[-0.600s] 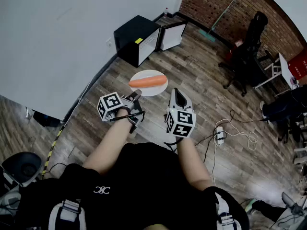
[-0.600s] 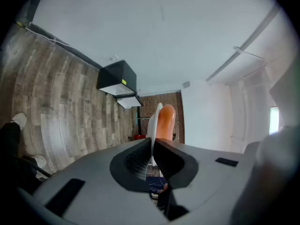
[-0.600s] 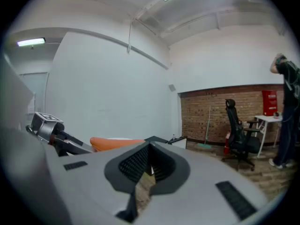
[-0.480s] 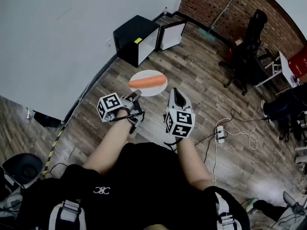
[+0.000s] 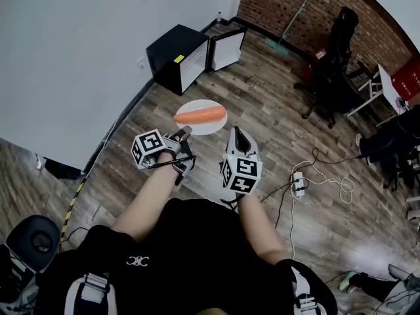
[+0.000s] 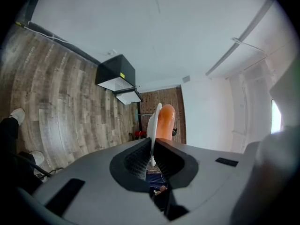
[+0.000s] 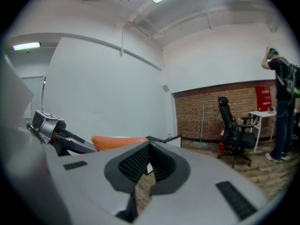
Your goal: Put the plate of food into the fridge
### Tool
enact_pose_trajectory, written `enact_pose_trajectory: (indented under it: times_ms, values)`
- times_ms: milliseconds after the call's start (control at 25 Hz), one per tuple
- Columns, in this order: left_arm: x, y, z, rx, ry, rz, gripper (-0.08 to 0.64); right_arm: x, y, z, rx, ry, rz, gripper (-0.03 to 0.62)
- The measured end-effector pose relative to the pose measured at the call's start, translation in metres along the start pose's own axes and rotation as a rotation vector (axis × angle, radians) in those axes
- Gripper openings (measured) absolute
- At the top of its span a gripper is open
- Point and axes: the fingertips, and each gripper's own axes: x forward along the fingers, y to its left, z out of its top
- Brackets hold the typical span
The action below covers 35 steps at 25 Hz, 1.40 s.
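A white plate carrying a long orange carrot hangs above the wood floor in the head view. My left gripper is shut on the plate's near-left rim. In the left gripper view the plate shows edge-on between the pads, with the carrot behind it. My right gripper hovers just right of the plate, jaws together and empty. Its own view shows the carrot to its left. The black mini fridge stands by the wall ahead, its door swung open.
A black office chair and a white table stand at the right by the brick wall. A power strip with cables lies on the floor to my right. A person stands near the table. A round stool sits behind me on the left.
The view has shifted a little, with the fridge now slightly further left and up in the frame. The left gripper still holds the plate and both grippers keep their pose.
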Motion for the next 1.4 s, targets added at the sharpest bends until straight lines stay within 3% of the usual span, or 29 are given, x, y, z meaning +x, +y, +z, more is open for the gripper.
enact_pose_trajectory:
  times_ms: [240, 520, 840, 1240, 1400]
  values:
    - [0.027, -0.015, -0.043, 0.002, -0.017, -0.009, 0.018, -0.021, -0.060, -0.009, 0.028, 0.013, -0.004, 0.012]
    - [0.053, 0.001, -0.056, 0.007, -0.006, 0.026, 0.018, -0.011, -0.092, -0.031, 0.050, 0.048, -0.004, 0.013]
    - [0.128, -0.009, -0.012, -0.016, 0.010, 0.010, 0.020, 0.064, -0.123, -0.016, 0.036, 0.073, -0.009, 0.012]
    - [0.253, -0.063, 0.078, -0.007, 0.059, -0.028, 0.021, 0.194, -0.162, 0.054, -0.014, 0.058, -0.049, 0.012]
    - [0.281, -0.068, 0.108, -0.015, 0.054, -0.039, 0.021, 0.242, -0.160, 0.061, -0.022, 0.064, -0.033, 0.014]
